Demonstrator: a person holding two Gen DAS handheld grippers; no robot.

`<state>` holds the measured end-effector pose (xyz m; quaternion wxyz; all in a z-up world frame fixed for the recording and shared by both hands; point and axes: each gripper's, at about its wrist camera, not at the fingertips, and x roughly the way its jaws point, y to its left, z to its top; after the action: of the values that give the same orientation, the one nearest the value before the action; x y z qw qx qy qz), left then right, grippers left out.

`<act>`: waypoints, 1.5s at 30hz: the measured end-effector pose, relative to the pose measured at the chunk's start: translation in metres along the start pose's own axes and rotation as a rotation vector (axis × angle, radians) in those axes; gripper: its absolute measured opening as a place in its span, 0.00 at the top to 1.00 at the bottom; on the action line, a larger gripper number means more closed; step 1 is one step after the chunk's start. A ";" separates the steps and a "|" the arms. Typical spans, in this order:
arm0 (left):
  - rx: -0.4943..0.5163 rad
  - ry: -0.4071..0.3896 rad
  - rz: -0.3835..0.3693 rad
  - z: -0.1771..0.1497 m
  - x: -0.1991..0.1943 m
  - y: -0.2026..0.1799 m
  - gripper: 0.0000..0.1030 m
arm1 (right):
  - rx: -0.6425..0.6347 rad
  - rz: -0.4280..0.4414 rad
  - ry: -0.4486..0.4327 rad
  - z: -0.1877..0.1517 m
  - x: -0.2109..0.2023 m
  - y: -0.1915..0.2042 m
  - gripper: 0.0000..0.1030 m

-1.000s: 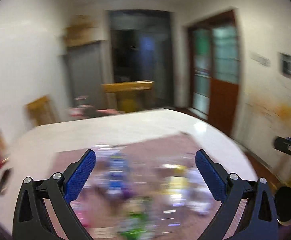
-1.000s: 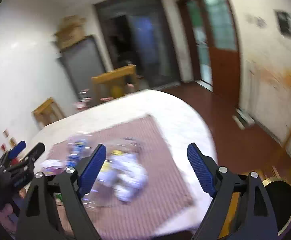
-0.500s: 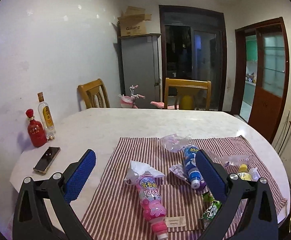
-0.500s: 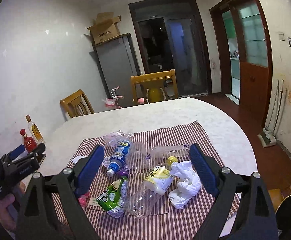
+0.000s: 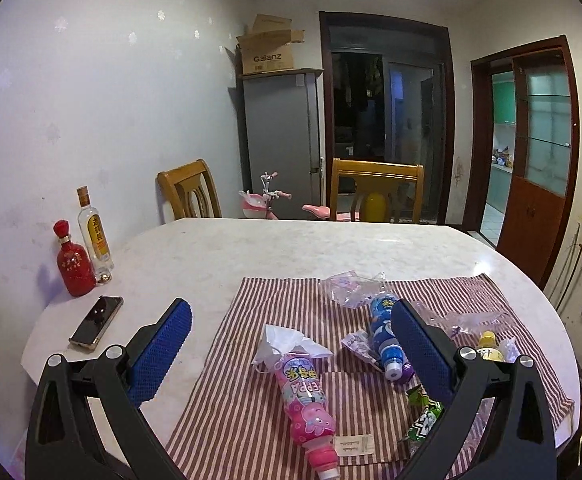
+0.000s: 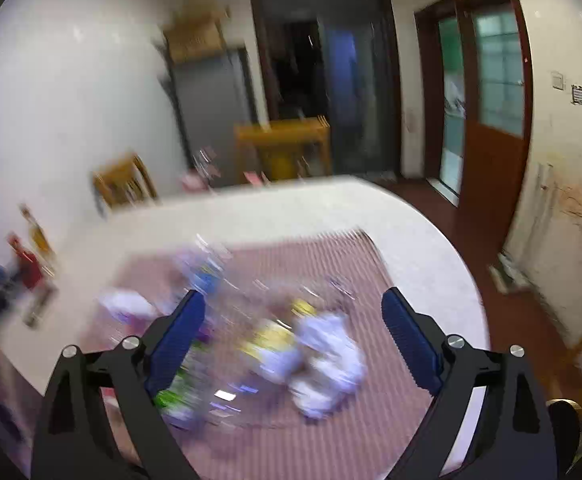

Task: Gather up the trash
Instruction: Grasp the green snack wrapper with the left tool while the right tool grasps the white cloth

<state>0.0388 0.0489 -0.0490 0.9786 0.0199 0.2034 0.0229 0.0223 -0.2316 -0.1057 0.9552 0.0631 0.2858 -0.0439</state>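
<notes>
Ahead, pink bottle [image 5: 305, 394] between spread left gripper [image 5: 291, 348] fingers, right gripper [image 6: 293, 332] spread too

Our left gripper [image 5: 291, 346] is a matte black plastic frame with triangular cut-outs in each arm. Its two fingers [image 5: 159, 354] carry long royal-blue pads with a fine knobbled grid texture. Round silver screw heads sit at the joints, two on each side. Our right gripper [image 6: 293, 334] is built the same way: black angular arms with triangular openings, blue ribbed pads on the fingers [image 6: 409, 338], and paired silver screws at the pivots.
</notes>
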 end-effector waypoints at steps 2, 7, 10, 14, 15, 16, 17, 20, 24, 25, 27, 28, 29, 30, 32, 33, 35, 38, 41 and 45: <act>-0.009 0.008 0.008 0.000 0.003 0.003 0.06 | -0.016 -0.010 0.146 -0.010 0.036 -0.012 0.12; -0.042 0.063 0.003 -0.003 0.015 0.011 0.06 | -0.032 -0.042 0.367 -0.046 0.115 -0.029 0.13; -0.030 0.090 0.006 -0.006 0.021 0.011 0.06 | -0.013 -0.032 0.427 -0.058 0.146 -0.031 0.19; -0.003 0.155 -0.055 -0.009 0.032 0.005 0.06 | -0.007 -0.029 0.483 -0.069 0.171 -0.032 0.54; 0.003 0.171 -0.078 -0.010 0.036 0.003 0.06 | -0.009 -0.038 0.479 -0.070 0.173 -0.033 0.61; 0.013 0.188 -0.102 -0.011 0.039 -0.001 0.06 | -0.014 -0.037 0.475 -0.072 0.173 -0.034 0.64; 0.037 0.215 -0.138 -0.014 0.043 -0.009 0.06 | -0.011 -0.031 0.473 -0.071 0.172 -0.036 0.66; 0.109 0.288 -0.230 -0.026 0.055 -0.036 0.06 | 0.032 -0.011 0.441 -0.066 0.158 -0.047 0.69; 0.179 0.394 -0.345 -0.052 0.075 -0.073 0.06 | 0.093 -0.006 0.360 -0.056 0.123 -0.065 0.69; 0.184 0.418 -0.363 -0.059 0.081 -0.082 0.06 | 0.097 -0.008 0.350 -0.055 0.117 -0.068 0.69; 0.173 0.473 -0.393 -0.071 0.094 -0.095 0.06 | 0.113 -0.007 0.326 -0.052 0.104 -0.074 0.68; 0.160 0.510 -0.415 -0.078 0.102 -0.102 0.06 | 0.119 -0.004 0.318 -0.050 0.100 -0.075 0.68; 0.148 0.543 -0.433 -0.084 0.109 -0.106 0.06 | 0.125 -0.001 0.310 -0.048 0.098 -0.076 0.68; 0.136 0.573 -0.443 -0.090 0.115 -0.109 0.07 | 0.132 0.003 0.298 -0.047 0.092 -0.078 0.68; 0.102 0.637 -0.472 -0.103 0.128 -0.113 0.20 | 0.138 0.009 0.283 -0.047 0.081 -0.079 0.67; 0.086 0.653 -0.496 -0.107 0.132 -0.114 0.35 | 0.140 0.012 0.277 -0.045 0.079 -0.079 0.67; 0.047 0.680 -0.541 -0.113 0.138 -0.115 0.65 | 0.145 0.017 0.270 -0.043 0.078 -0.079 0.67; 0.067 0.656 -0.537 -0.111 0.133 -0.118 0.85 | 0.154 0.027 0.266 -0.039 0.082 -0.079 0.67; 0.067 0.602 -0.519 -0.098 0.122 -0.111 0.91 | 0.157 0.036 0.263 -0.038 0.083 -0.079 0.67; 0.097 0.489 -0.482 -0.070 0.101 -0.104 0.91 | 0.154 0.054 0.250 -0.036 0.081 -0.075 0.67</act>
<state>0.1077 -0.0475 -0.1582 0.8761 0.0115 0.4317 -0.2144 0.0615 -0.3041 -0.1879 0.9054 0.1487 0.3965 -0.0316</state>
